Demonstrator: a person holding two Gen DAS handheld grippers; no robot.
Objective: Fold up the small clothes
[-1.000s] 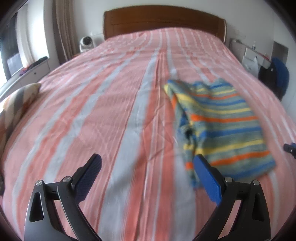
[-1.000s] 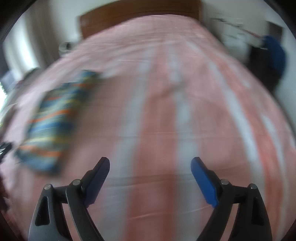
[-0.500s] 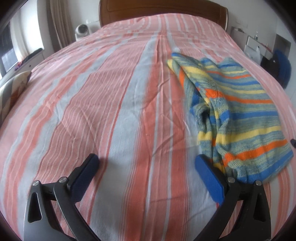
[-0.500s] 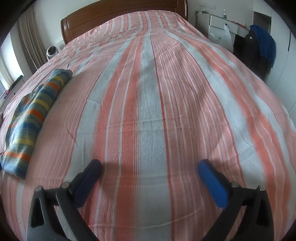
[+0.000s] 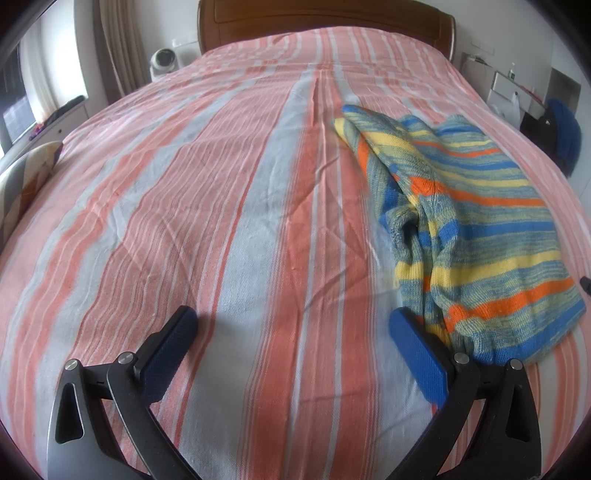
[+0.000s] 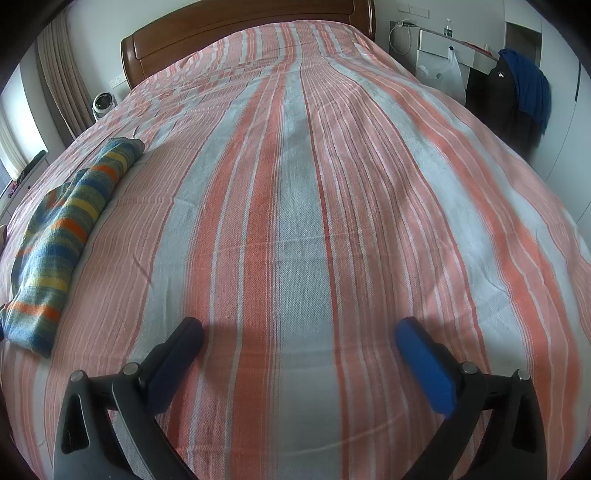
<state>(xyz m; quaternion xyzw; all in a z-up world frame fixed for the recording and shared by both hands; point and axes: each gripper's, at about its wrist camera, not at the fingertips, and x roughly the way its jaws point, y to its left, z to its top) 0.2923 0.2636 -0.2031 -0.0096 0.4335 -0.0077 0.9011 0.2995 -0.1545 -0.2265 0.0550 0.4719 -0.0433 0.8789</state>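
Observation:
A small striped knit sweater (image 5: 476, 221), in blue, yellow, orange and green, lies folded lengthwise on the bed, to the right in the left wrist view. My left gripper (image 5: 291, 321) hangs open just above the bedspread, its right blue pad next to the sweater's near hem, nothing between the fingers. In the right wrist view the same sweater (image 6: 66, 236) lies at the far left. My right gripper (image 6: 299, 328) stands wide open over bare bedspread, well to the right of the sweater, holding nothing.
The bed has a pink, orange and grey striped cover (image 5: 221, 206) and a wooden headboard (image 5: 325, 18). A patterned cushion (image 5: 22, 181) sits at the left edge. A chair with dark and blue clothes (image 6: 521, 92) stands by the right side.
Both grippers sank a little toward the bedspread and then held still. The right gripper's jaws spread slightly wider. The sweater lies where it was.

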